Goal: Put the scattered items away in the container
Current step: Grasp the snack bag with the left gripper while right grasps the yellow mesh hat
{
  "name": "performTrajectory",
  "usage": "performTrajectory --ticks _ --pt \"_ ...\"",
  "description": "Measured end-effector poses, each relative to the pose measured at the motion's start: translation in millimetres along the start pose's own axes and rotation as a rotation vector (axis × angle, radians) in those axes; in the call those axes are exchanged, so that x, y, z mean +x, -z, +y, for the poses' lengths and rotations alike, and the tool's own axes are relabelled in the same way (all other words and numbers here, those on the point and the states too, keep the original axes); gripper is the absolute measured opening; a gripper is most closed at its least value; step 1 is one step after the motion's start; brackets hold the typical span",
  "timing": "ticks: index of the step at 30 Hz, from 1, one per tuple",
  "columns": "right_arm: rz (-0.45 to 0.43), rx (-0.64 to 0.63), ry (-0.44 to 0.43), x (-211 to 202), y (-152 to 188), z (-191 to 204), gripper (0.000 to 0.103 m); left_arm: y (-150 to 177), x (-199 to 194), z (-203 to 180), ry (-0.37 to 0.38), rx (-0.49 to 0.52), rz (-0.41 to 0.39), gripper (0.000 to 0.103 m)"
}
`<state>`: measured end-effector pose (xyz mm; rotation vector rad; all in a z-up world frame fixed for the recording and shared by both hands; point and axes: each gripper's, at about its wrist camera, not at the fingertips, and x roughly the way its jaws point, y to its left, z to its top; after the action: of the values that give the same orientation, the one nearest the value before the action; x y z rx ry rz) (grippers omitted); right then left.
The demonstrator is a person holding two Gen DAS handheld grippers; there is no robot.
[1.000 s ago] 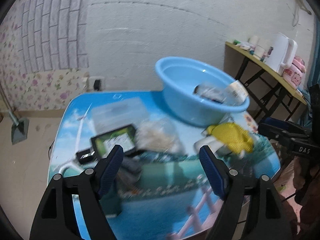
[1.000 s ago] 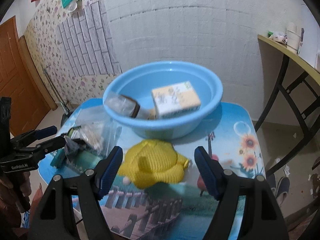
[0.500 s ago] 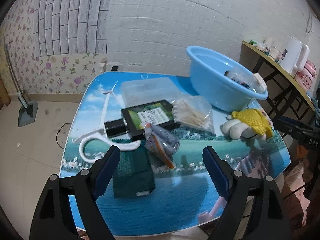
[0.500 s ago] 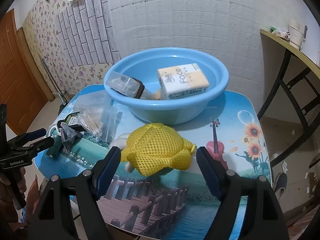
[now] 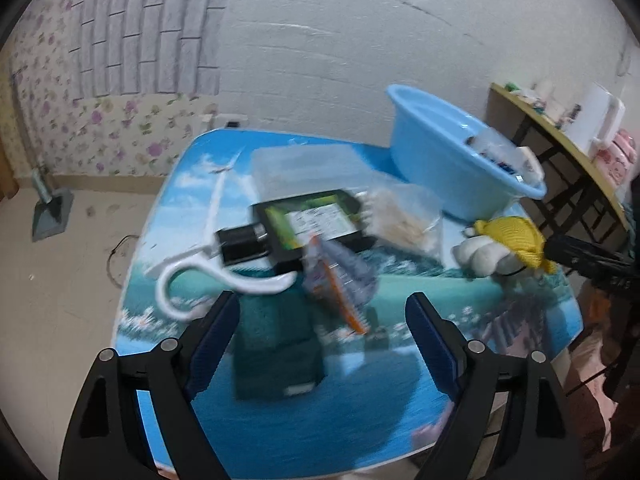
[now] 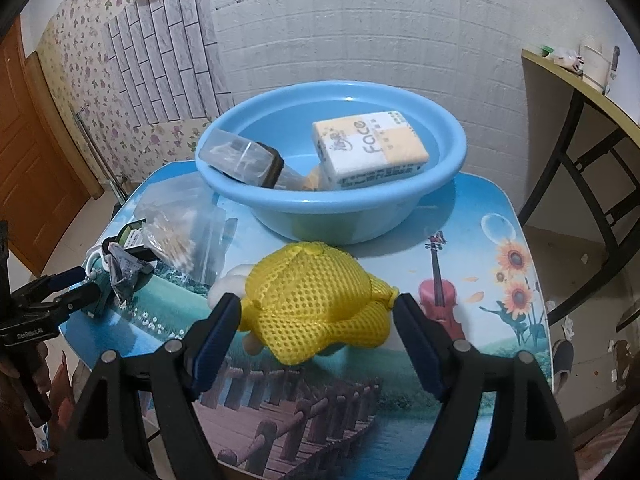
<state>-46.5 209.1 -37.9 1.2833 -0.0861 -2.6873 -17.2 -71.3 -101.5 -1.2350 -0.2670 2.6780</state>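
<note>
My bench (image 6: 492, 216) has a printed top of sky, sea, sunflowers and a wooden bridge; it stands against a white brick wall (image 6: 360, 20) with flowered paper to one side, and a dark-legged side table (image 6: 580, 92) is near its right edge. The blue basin (image 6: 332, 208) sits at the far edge and holds a tissue pack (image 6: 368, 148) and a clear box (image 6: 240, 158). Since a second ago my left hand-held gripper (image 5: 322, 316) has dropped toward the clutter at the left edge, so the green pack (image 5: 276, 344) now lies between its spread fingers, untouched, with a crumpled wrapper (image 5: 340, 276) and white hook (image 5: 200, 280) just beyond. My right hand-held gripper (image 6: 318, 316) has closed in on the yellow mesh pouch (image 6: 320, 304): its jaws are opening, and the pouch sits between them, near the bench's front edge.
</note>
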Motion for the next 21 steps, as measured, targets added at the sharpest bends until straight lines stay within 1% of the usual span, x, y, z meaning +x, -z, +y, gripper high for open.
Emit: performTrajectory --ticks 1,3,4,6,9,11,13,18,21 --pt "0.001 0.001 -0.001 1 -1 0 0.084 -1 3 -5 0.01 0.016 0.003 0.085" --pt "0.008 -0.004 -0.004 4 -3 2 0.085 -3 10 -12 0.002 0.037 0.013 0.083" --pt "0.011 -0.009 -0.003 6 -3 3 0.085 -4 13 -14 0.005 0.045 0.019 0.077" --pt "0.013 -0.017 -0.002 9 -4 4 0.085 -6 21 -18 0.009 0.055 0.037 0.07" --pt "0.008 -0.037 -0.003 12 -3 6 0.086 -9 29 -22 0.007 0.07 0.046 0.07" --pt "0.014 -0.052 0.006 16 -3 7 0.09 -11 34 -23 0.005 0.077 0.054 0.07" --pt "0.02 -0.055 0.01 20 -3 8 0.092 -12 38 -25 0.001 0.086 0.058 0.07" --pt "0.043 -0.07 0.003 32 -2 10 0.093 -11 49 -29 -0.012 0.106 0.078 0.07" --pt "0.052 -0.083 0.016 38 -1 11 0.093 -10 51 -30 -0.021 0.12 0.078 0.07"
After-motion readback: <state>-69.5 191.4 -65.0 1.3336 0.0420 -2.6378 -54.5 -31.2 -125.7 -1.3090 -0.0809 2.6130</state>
